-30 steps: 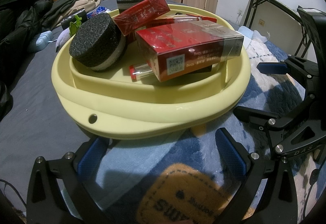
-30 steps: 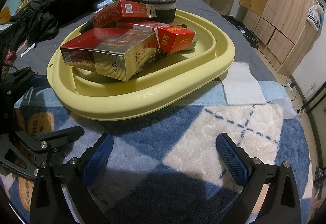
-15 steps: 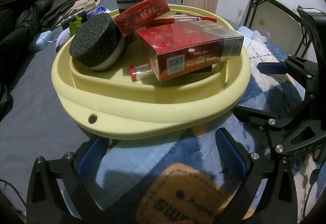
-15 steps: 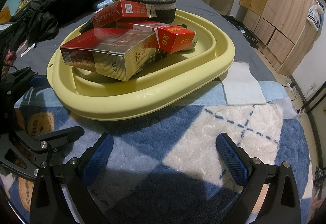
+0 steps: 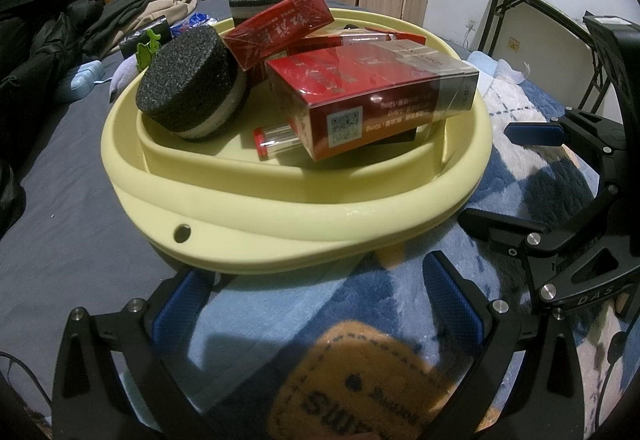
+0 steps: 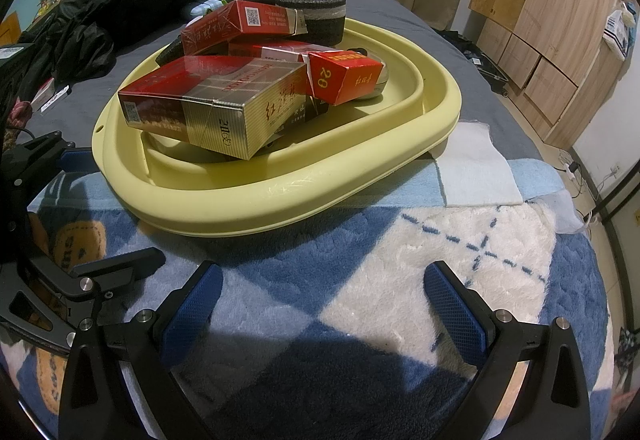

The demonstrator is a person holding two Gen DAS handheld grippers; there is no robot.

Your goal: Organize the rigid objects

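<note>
While both of my grippers rest low over the blue and white blanket (image 6: 400,260), the yellow basin (image 5: 280,212) sits just ahead of them, its near rim close to my fingertips but not touching them. My left gripper (image 5: 316,300) has its blue pads spread wide apart with nothing between them, and the basin's rim with the small hole lies just beyond its left pad. My right gripper (image 6: 320,304) is likewise spread wide and empty, with the basin ahead and slightly to its left. Inside the basin lies a heap: a large red and gold carton (image 6: 212,104) nearest me, a smaller red pack (image 6: 344,78) beside it, another red pack (image 5: 280,28) tilted on top, and two round black sponge blocks (image 5: 192,80). A small red-capped clear tube (image 5: 276,138) pokes out from under the large carton.
</note>
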